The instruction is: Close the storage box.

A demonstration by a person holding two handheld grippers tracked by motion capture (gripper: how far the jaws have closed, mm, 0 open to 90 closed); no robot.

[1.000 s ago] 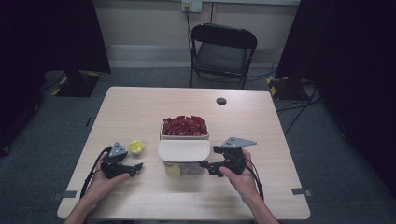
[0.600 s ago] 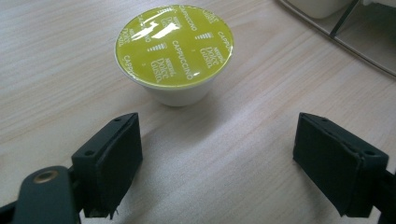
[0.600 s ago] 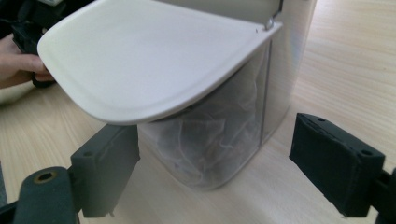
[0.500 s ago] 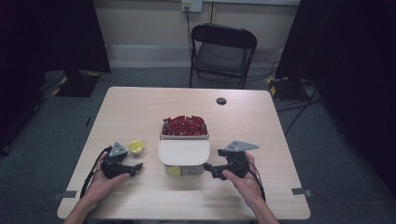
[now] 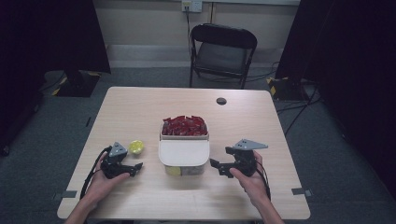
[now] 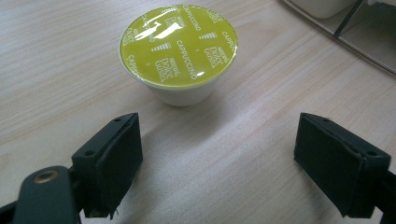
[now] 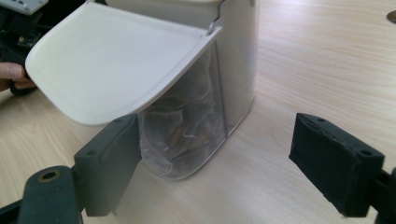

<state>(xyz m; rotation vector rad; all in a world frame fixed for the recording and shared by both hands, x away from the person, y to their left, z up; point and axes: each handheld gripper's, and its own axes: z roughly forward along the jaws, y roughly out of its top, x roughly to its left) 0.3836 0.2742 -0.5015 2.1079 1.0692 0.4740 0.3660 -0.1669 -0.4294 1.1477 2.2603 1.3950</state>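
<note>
Your left gripper (image 6: 219,163) has its jaws spread wide with nothing between them, just bare counter (image 6: 56,70). Right in front of the gap sits the yellow-green cappuccino capsule (image 6: 178,46), foil lid up, upright on the wood and clear of both pads. Nothing stands between the jaws and the capsule. In the high view the capsule (image 5: 136,147) is just beyond the left gripper (image 5: 133,169), off the left side of the container (image 5: 183,158), near it but not touching.

Your right gripper (image 7: 215,168) is spread too, nothing pinched. The left pad in the right gripper view sits low by the container's clear rounded front (image 7: 187,135), very close to it; I can't tell whether it actually touches. The white flap lid (image 7: 116,60) slopes out over that front part and overhangs the pad, so that's the thing in the way on that side. Through the clear wall you can see a few wrapped bags, too blurry to read.

From above, the right gripper (image 5: 219,166) points at the container's right side, your hand (image 5: 250,179) behind it. The back compartment is open and packed with red packets (image 5: 183,126). Farther out there's a small dark round thing (image 5: 221,101) on the counter near the far edge, and a black folding chair (image 5: 223,53) behind the counter, well apart from everything.
</note>
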